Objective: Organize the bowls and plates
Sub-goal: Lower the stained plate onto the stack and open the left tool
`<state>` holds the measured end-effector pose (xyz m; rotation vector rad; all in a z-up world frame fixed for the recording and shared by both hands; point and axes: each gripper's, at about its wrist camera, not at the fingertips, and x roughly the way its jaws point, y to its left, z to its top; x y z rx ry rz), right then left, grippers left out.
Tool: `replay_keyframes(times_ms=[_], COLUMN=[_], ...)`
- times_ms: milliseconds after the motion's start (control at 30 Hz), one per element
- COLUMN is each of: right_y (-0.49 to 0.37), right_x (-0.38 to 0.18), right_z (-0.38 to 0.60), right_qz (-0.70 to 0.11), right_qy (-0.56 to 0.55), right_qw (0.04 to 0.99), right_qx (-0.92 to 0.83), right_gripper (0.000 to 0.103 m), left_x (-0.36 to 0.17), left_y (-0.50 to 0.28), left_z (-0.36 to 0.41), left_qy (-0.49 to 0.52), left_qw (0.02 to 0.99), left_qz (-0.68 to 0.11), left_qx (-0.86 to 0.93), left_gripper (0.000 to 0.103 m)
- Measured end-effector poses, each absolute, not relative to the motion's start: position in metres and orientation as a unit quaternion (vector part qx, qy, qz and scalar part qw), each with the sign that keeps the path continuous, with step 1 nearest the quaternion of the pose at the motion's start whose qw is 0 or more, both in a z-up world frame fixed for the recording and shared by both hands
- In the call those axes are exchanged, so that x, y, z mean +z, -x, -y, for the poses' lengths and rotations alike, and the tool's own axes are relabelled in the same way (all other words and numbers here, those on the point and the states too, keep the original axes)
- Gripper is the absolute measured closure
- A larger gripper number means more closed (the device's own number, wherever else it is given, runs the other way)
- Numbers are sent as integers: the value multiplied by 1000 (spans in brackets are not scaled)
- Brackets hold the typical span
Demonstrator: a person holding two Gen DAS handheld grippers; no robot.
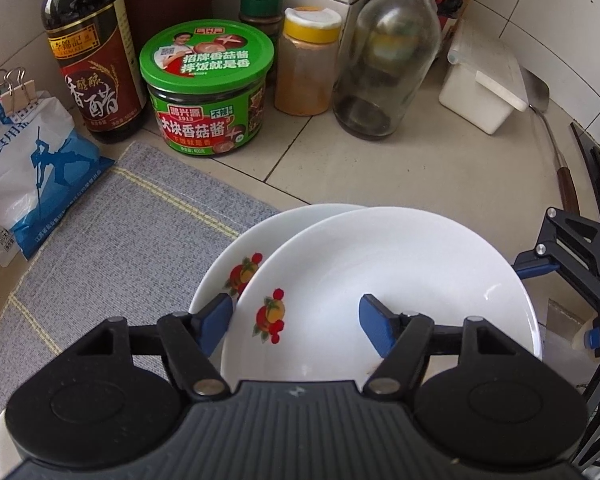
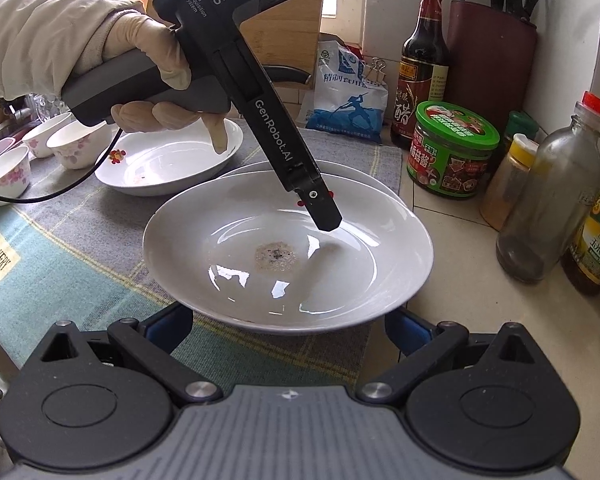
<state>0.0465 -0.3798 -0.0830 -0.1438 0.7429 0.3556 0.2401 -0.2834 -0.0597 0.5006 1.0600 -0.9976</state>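
Left wrist view: the left gripper (image 1: 296, 320) is pointing steeply down over the stacked plates.
Left gripper jaws: standing apart; the left pad is sitting just outside the upper plate (image 1: 380, 264) rim, the right pad is hanging inside the dish. Neither pad is pressing.
Task items: the upper plate is lying off-centre on the lower plate (image 1: 236, 248), both resting on the grey cloth (image 1: 120, 240).
Risk, stack: the upper plate is overhanging to the right. A push on its rim is likely to slide or tip it.
Right wrist view: a third plate (image 2: 172, 160) and the small bowls (image 2: 72, 144) are waiting at the left, well apart from the stack.
Right gripper (image 2: 288, 330) jaws: standing wide apart at the near rim of the upper plate. Whether the pads are touching it cannot be told.
Risk, residue: a speckled stain is sitting in the dish centre, so stacking is likely to trap it.
Risk, right side: the glass bottle (image 2: 556, 200) is standing near the stack, so a wide swing could knock it over.
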Motion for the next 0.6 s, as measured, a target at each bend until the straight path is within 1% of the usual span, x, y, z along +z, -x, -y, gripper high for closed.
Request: replay_keyframes(times_ms=[133, 300, 433, 600], right_y=[-44, -40, -35, -23], right_x=[-81, -78, -76, -68], right_z=[379, 376, 370, 359], right_qz=[-357, -352, -347, -337], right_qy=[64, 57, 56, 52], right_qw=[917, 921, 924, 930], right_qx=[168, 159, 152, 137], right_gripper=[0, 0, 0, 0], left_x=[-55, -46, -39, -21], left_y=[-240, -232, -225, -202], left_z=[280, 269, 256, 229], left_qy=[-222, -226, -213, -194], left_qw=[726, 743, 752, 782], left_qz=[-474, -453, -448, -418], left_qx=[-446, -438, -434, -420], left_gripper=[32, 26, 26, 25])
